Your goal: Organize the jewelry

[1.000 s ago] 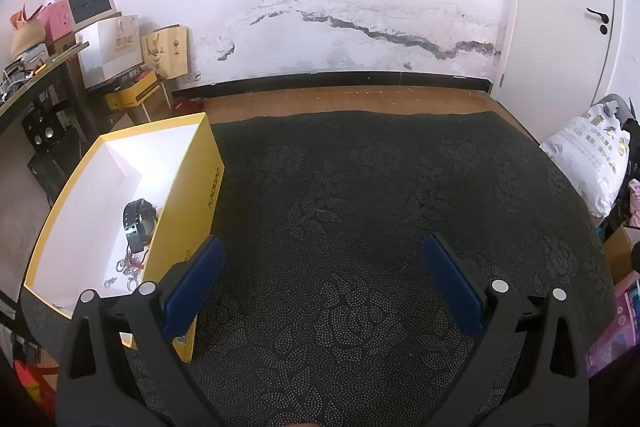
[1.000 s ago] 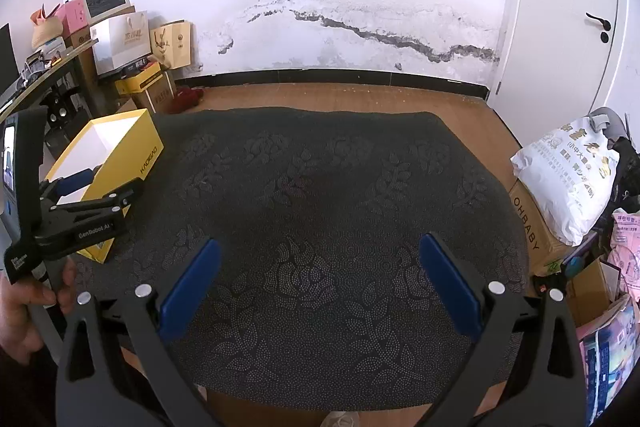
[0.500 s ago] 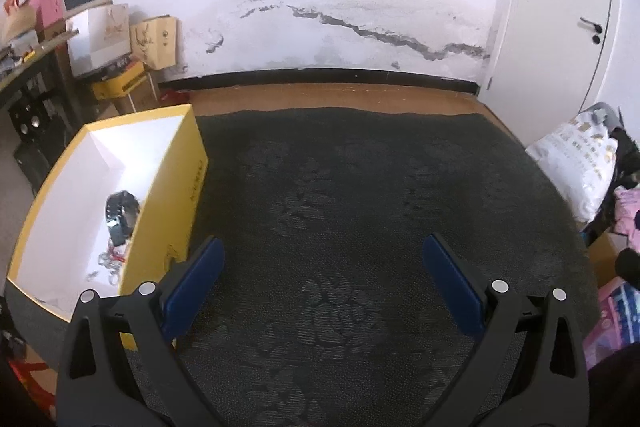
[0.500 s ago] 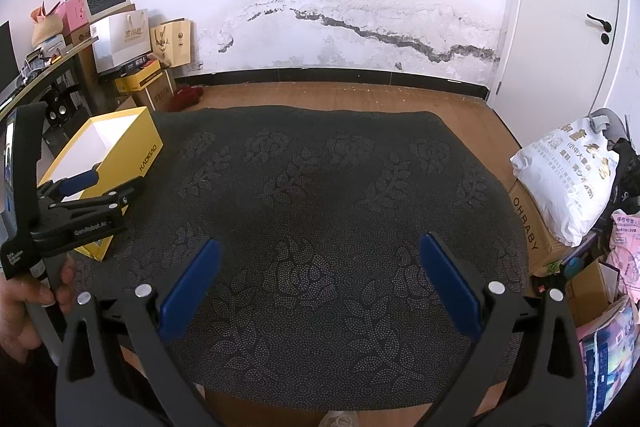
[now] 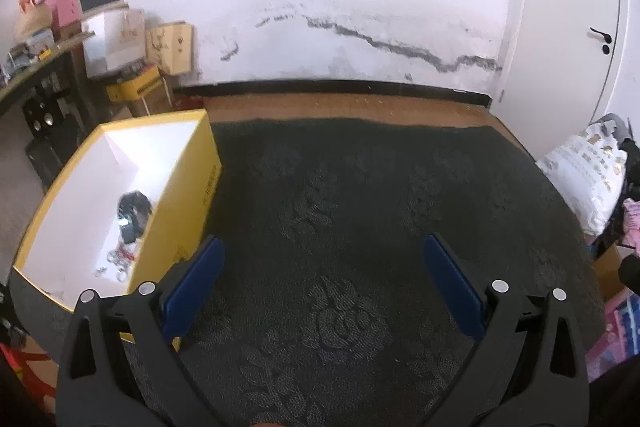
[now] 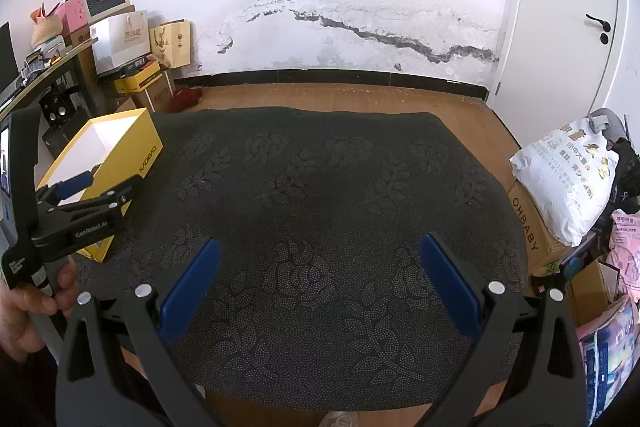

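Observation:
An open yellow box [image 5: 188, 183] with a white inside stands at the left edge of the dark patterned tablecloth [image 5: 360, 219]. A black wristwatch [image 5: 132, 213] and some small silvery jewelry [image 5: 118, 259] lie in it. My left gripper [image 5: 320, 283] is open and empty, just right of the box's near corner. My right gripper [image 6: 320, 281] is open and empty above the cloth's near middle. The right wrist view also shows the box [image 6: 136, 147] and the left gripper [image 6: 86, 193] held over its near end.
Boxes and bags [image 6: 124, 43] are stacked by a desk at the far left. A white sack [image 6: 568, 179] on a carton [image 6: 532, 227] stands to the right of the table. Wooden floor and a white wall lie beyond.
The left gripper has lifted and tilted upward, so the box sits lower and further left in its view. The right gripper has barely moved. Both jaws stay open.

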Available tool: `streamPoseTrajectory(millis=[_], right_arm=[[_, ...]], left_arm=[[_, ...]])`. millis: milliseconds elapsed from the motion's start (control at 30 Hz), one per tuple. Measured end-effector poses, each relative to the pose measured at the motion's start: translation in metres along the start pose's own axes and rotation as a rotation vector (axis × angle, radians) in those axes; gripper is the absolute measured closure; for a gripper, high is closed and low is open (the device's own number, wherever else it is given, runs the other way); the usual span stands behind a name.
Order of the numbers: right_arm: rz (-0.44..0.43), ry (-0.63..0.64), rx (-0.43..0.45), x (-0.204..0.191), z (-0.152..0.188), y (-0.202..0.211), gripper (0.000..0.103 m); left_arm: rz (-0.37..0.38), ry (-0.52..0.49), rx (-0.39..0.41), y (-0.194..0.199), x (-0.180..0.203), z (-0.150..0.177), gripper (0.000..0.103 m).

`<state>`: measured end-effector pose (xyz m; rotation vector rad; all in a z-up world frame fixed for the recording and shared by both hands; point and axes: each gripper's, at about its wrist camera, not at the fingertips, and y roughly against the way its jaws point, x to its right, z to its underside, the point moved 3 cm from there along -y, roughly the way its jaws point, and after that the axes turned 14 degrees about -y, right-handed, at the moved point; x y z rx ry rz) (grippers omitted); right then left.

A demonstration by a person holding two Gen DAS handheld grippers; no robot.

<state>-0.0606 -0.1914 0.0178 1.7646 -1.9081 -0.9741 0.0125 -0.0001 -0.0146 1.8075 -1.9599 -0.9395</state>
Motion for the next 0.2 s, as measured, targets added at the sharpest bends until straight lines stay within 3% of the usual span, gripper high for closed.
streamPoseTrajectory(millis=[200], right_arm=[[0.001, 0.0, 0.001, -0.0004, 0.0002, 0.0002, 0.007]], left_arm=[[0.002, -0.03, -0.008, 0.0002, 0.005, -0.001, 0.006]])
